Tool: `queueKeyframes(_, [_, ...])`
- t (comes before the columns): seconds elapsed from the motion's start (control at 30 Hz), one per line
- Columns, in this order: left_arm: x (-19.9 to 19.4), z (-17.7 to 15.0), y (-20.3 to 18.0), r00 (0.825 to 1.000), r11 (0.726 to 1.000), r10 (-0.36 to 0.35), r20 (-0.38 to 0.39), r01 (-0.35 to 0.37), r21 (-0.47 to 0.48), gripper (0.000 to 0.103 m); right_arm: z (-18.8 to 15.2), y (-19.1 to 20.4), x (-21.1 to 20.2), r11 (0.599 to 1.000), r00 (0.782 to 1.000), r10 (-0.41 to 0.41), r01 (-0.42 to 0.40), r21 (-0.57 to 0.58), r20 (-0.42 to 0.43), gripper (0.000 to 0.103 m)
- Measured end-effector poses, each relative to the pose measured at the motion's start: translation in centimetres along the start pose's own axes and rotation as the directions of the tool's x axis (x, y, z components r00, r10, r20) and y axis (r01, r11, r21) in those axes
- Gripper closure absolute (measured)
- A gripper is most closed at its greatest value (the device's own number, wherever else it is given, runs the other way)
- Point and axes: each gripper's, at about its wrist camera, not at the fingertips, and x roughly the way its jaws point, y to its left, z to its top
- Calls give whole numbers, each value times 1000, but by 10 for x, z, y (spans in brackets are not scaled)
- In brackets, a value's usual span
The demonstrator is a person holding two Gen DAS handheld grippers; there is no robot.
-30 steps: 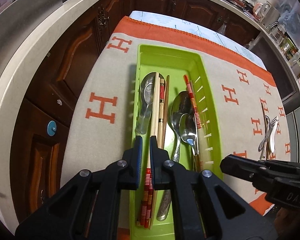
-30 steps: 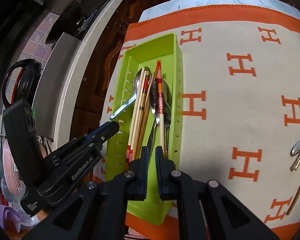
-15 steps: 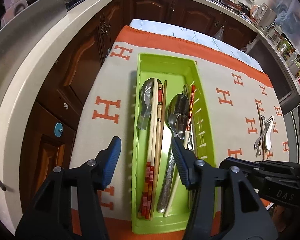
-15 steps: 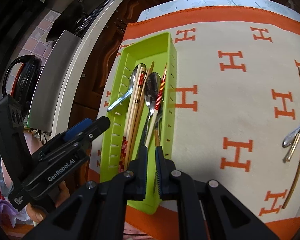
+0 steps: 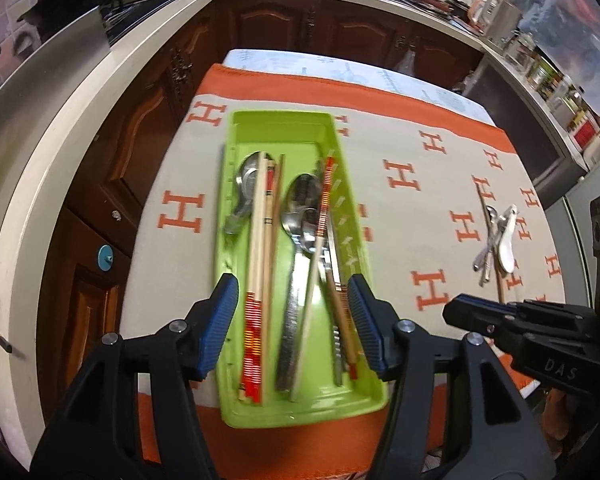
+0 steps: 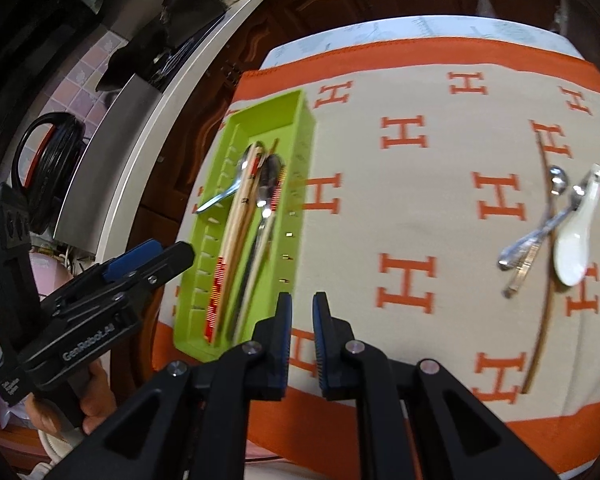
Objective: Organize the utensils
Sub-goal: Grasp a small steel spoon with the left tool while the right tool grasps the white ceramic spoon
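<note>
We are holding the left gripper [image 5: 292, 320] with its blue-padded fingers [image 5: 219, 320] spread wide and empty, hovering above the near end of the long lime-green plastic utensil tray [image 5: 280, 128]. We are holding the right gripper [image 6: 301, 340] with its fingers parted by only a narrow gap, pinching nothing, over the cloth just beside the tray's near right corner. Inside the tray we are seeing a pair of pale wooden chopsticks with red-patterned ends [image 5: 256, 264], two steel spoons with long handles [image 5: 300, 216], a third steel spoon [image 5: 246, 184] at the left wall, and a single red-banded chopstick [image 5: 320, 232] lying slantwise across the spoons. Well apart, on the right of the beige cloth with orange H letters [image 6: 420, 200], a white ceramic soup spoon [image 6: 576, 236], two small crossed steel spoons [image 6: 540, 232] and a thin brown chopstick [image 6: 546, 280] are waiting. We are judging the sorting mostly done, with this last cluster left to collect.
</note>
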Motion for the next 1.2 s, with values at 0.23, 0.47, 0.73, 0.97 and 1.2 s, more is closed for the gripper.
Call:
queueKeyframes(0.23, [-7,-4,-46,1000,996,-27,-3,27,80,49,-12,-34,-25,999,998,-14,11,46,64,86])
queueKeyframes(0.47, [0,-3,-91,998,990,-43,-38,48,133,49,-22,-75,-40,992,994,7,-21,126,110,84])
queueKeyframes(0.73, [25,-4,-150,994,970,-58,-92,78,228,49,-32,-129,-55,971,989,-10,-26,238,148,84])
queueKeyframes(0.97, [57,1,-195,987,950,-66,-147,107,295,49,-35,-171,-60,946,984,-32,-26,323,173,84])
queueKeyframes(1.2, [95,19,-232,972,934,-112,-208,174,311,49,-32,-203,-67,924,977,-59,-24,382,203,84])
